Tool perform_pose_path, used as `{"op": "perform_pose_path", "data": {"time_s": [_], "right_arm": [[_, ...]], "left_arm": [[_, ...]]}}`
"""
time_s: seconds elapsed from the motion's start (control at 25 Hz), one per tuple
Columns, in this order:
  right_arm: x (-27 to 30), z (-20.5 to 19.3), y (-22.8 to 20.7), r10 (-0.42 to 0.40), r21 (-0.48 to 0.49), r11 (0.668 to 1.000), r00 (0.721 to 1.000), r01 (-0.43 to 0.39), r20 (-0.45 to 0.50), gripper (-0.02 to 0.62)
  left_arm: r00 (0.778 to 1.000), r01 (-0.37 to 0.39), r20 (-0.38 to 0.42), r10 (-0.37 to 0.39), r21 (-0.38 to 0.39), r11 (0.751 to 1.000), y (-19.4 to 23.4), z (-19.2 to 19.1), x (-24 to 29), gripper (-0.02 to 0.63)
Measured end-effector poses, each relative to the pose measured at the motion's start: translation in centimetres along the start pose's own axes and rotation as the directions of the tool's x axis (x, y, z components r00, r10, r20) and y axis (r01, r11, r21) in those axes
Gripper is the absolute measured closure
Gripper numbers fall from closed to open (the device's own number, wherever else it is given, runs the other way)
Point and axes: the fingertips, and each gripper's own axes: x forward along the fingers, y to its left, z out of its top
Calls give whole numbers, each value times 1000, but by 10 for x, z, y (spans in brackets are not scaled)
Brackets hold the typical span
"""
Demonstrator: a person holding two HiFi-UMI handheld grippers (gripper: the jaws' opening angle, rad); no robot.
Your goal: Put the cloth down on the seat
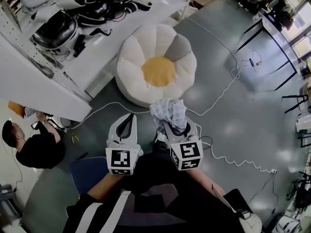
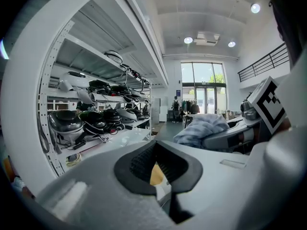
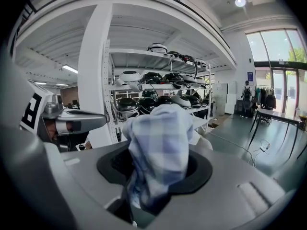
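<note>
The right gripper [image 3: 156, 169] clamps the bunched cloth [image 1: 168, 112] and holds it clear of the floor, just near of the seat [image 1: 158, 64], probably to lower it there. The left gripper [image 1: 129, 120] is spare, its jaws drawn together on nothing.

The cloth [image 1: 168, 112] was pale blue-and-white checks. Seat [image 1: 140, 50] was cream with a yellow-orange centre and one grey petal, floor [image 1: 233, 125] was dark grey.

Bright, even daylight from tall windows [image 2: 204, 92] and ceiling lamps [image 2: 188, 40]; fisheye edges bend and darken.
</note>
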Motion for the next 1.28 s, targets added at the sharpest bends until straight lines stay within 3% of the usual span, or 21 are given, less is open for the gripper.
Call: {"op": "perform_pose_path", "data": {"time_s": [0.36,1.28], "right_arm": [[43,7,-37,56,6,998,998,-55,-29,400],[116,25,-142,131,2,991,991,-131,-39,400]], "left_arm": [[998,-53,-42,52,-16,998,4,2,48,606],[992,-90,-90,90,2,996,-20,24,179,606]]}}
